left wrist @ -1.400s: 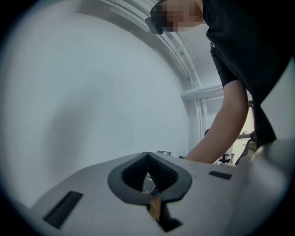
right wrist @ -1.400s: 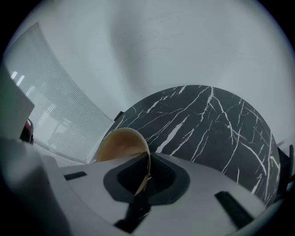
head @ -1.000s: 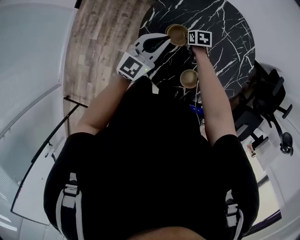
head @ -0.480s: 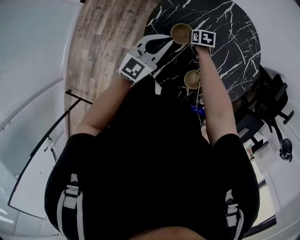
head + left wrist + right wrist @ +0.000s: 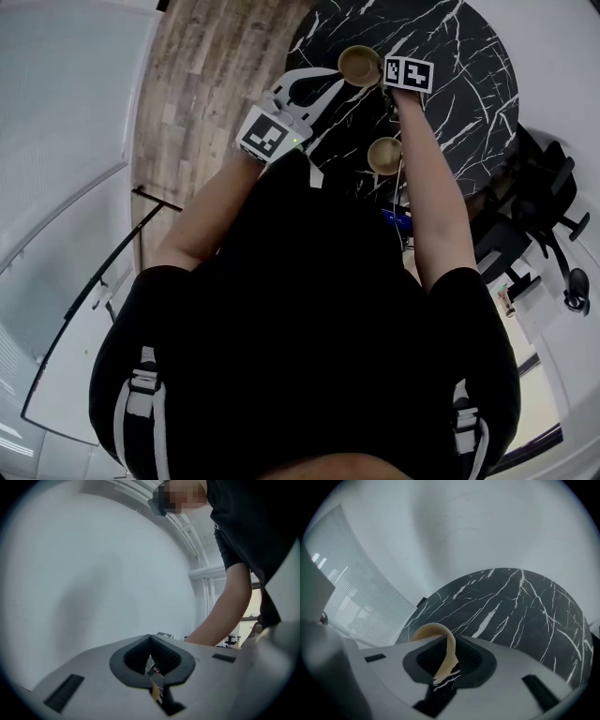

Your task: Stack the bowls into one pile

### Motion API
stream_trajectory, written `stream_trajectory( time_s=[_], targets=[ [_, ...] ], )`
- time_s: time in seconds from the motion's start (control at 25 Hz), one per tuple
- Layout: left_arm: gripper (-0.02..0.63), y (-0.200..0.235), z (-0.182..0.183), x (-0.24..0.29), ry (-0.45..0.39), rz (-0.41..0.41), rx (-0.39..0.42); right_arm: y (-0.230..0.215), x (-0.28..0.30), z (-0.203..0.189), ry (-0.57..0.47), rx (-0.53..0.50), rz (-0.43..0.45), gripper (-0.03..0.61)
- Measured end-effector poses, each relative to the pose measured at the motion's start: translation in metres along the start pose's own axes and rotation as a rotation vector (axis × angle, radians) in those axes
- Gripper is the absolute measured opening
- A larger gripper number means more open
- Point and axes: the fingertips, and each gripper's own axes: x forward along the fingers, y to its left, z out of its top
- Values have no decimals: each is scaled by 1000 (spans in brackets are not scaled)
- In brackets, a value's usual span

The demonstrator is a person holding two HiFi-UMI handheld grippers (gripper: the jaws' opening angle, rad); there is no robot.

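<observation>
Two tan bowls stand on the round black marble table (image 5: 459, 56). The far bowl (image 5: 357, 64) sits next to my right gripper (image 5: 379, 74), which points steeply down at its right rim. In the right gripper view that bowl's rim (image 5: 449, 648) stands between the jaws of the right gripper (image 5: 445, 660). These jaws have just been opening, and gaps show on both sides of the rim. The near bowl (image 5: 383, 155) sits alone beside the right forearm. My left gripper (image 5: 328, 84) hovers left of the far bowl. In its own view the left gripper (image 5: 151, 641) is shut and holds nothing.
Wooden floor (image 5: 206, 84) lies left of the table, bounded by a white wall and a glass partition (image 5: 356, 602). Black office chairs (image 5: 553, 187) stand at the right. The table's near edge runs close to the person's body.
Both hands and both bowls stay where they were in the head view. Only the picture shifts slightly.
</observation>
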Motion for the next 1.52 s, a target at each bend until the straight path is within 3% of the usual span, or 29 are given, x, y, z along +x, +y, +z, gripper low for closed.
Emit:
stream_trajectory(
  time_s=[0.24, 0.68, 1.2, 1.52],
  targets=[
    [5, -11, 8, 5, -17, -49, -7, 0, -37, 7, -70, 9, -6, 57],
    [5, -44, 27, 14, -41, -184, 52, 5, -142, 10, -280, 45, -29, 58],
    [5, -117, 39, 17, -72, -393, 91, -8, -230, -61, -403, 145, -131, 60],
    [5, -156, 37, 19, -64, -506, 99, -17, -245, -126, -385, 226, -192, 63]
  ],
)
